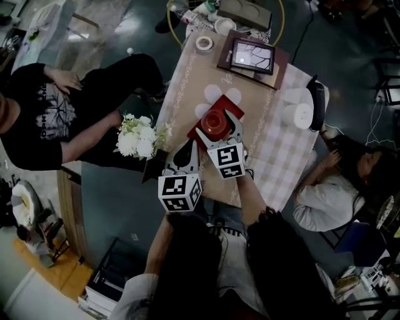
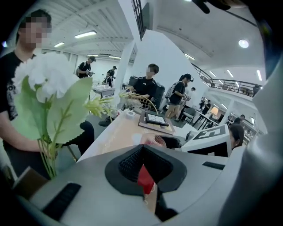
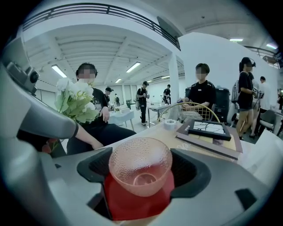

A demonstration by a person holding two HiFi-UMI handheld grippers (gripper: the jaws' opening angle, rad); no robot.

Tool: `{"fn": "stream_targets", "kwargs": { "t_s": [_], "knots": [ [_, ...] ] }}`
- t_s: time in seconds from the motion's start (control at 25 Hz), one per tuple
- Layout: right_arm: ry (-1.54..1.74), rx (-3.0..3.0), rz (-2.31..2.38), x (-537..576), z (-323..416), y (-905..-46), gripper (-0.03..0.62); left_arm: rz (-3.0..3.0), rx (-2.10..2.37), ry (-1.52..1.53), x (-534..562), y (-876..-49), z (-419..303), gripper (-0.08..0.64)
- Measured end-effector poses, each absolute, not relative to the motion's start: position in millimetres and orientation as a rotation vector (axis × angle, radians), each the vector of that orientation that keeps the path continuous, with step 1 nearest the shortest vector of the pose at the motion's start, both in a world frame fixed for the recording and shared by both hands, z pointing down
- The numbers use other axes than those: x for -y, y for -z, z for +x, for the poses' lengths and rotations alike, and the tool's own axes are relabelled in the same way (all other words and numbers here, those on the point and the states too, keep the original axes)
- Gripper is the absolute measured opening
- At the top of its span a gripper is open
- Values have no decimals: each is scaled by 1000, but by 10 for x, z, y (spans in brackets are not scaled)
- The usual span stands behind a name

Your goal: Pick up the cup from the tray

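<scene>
The pink glass cup [image 3: 140, 172] stands on the red tray [image 3: 132, 204], clamped between the right gripper's [image 3: 141, 164] fingers [image 3: 191, 174]. The left gripper's [image 2: 142, 149] fingers are closed together.

Small clear cup [image 3: 140, 170] of dimpled, pink-tinted glass, upright, mouth open upward, empty, directly over a flat red square tray [image 3: 132, 205] on the bench [image 1: 187, 75], hugged between the right claw [image 3: 143, 162] jaws

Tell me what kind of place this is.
Probably a large open indoor hall or shared workspace: long ceiling strip lights, an upper-level railing, and several people standing around other tables in the background.
</scene>
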State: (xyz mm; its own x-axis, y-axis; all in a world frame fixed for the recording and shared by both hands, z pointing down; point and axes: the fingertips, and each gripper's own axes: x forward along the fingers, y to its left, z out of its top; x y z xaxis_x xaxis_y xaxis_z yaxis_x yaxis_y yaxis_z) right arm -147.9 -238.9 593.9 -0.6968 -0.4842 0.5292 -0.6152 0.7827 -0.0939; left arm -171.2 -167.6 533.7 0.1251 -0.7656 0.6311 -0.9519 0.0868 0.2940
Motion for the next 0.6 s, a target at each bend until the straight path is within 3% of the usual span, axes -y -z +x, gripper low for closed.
{"fn": "stream_targets", "kwargs": {
  "t_s": [0.6],
  "knots": [
    [-342, 2502, 857, 2420, -1367, -5694, 397, 1720, 1682, -299, 1725, -5262, -1718, 9]
  ]
}}
